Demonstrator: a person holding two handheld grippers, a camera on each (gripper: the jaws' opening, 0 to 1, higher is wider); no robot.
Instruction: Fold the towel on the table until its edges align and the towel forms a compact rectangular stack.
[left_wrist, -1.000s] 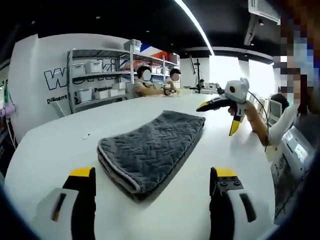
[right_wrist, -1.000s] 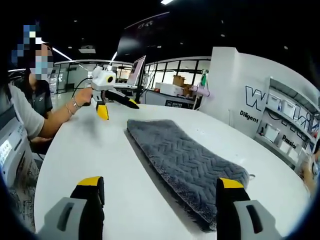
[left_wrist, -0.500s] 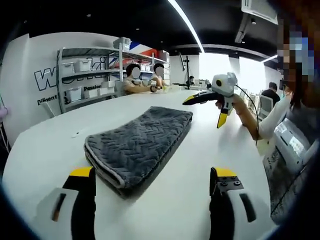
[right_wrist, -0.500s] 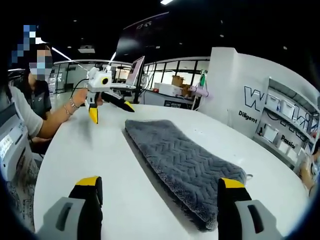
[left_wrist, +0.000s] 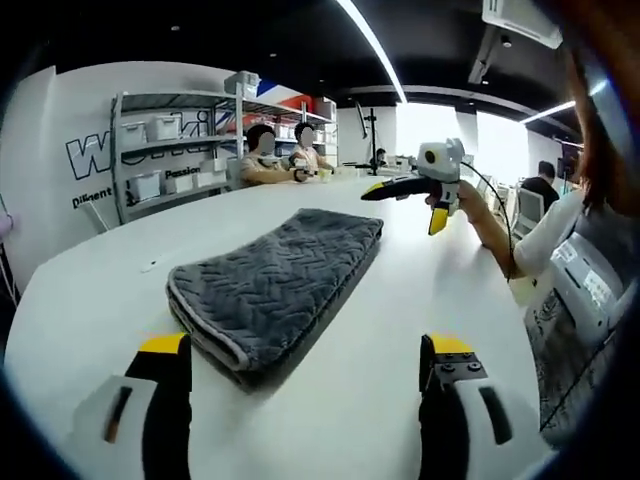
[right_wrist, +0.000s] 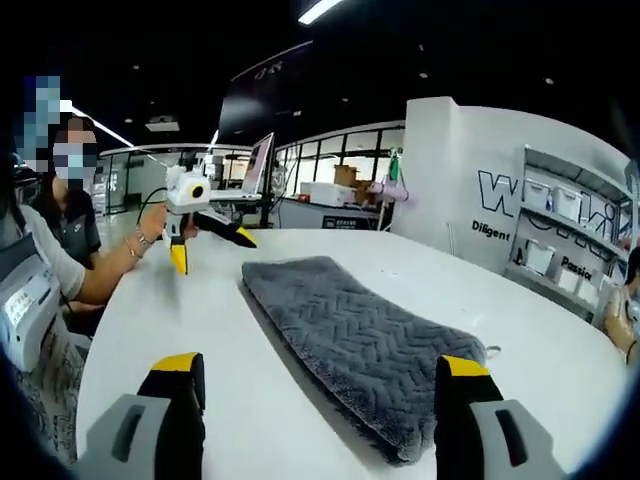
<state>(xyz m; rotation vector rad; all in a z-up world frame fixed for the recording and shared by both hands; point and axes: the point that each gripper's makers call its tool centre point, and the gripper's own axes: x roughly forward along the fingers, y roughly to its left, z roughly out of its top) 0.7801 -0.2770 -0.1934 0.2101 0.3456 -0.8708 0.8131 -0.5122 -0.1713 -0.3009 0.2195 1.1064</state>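
Towel (left_wrist: 275, 282) lies folded on the white table (left_wrist: 90, 300), a long narrow grey stack with a herringbone weave. From the left claw (left_wrist: 303, 362) it sits just ahead, between the two jaws and a little toward the left one; layered fold end faces this claw, rounded and closed. From the right claw (right_wrist: 313, 380) the towel (right_wrist: 360, 340) runs ahead and toward the right jaw, near end close to that jaw's tip.

Claw state: both released, jaws wide apart, nothing held, neither touching the cloth. In the left gripper view the right claw (left_wrist: 412, 195) hangs in the air beyond the far end of the towel, gripped by a hand (left_wrist: 452, 200). In the right gripper view the left claw (right_wrist: 205, 232) likewise hangs clear above the table.

Progress, my judgement: folding looks done. Long edges run parallel, layers lie roughly flush, shape is compact and rectangular. Far end not clear enough to check its corners. What is left, at most, is a small squaring-up.

Surface: smooth, white, rounded edge. Room: open office, shelving with bins (left_wrist: 175, 150) beside a white lettered wall, seated people (left_wrist: 268, 160) at the far side, ceiling strip lights, windows behind.
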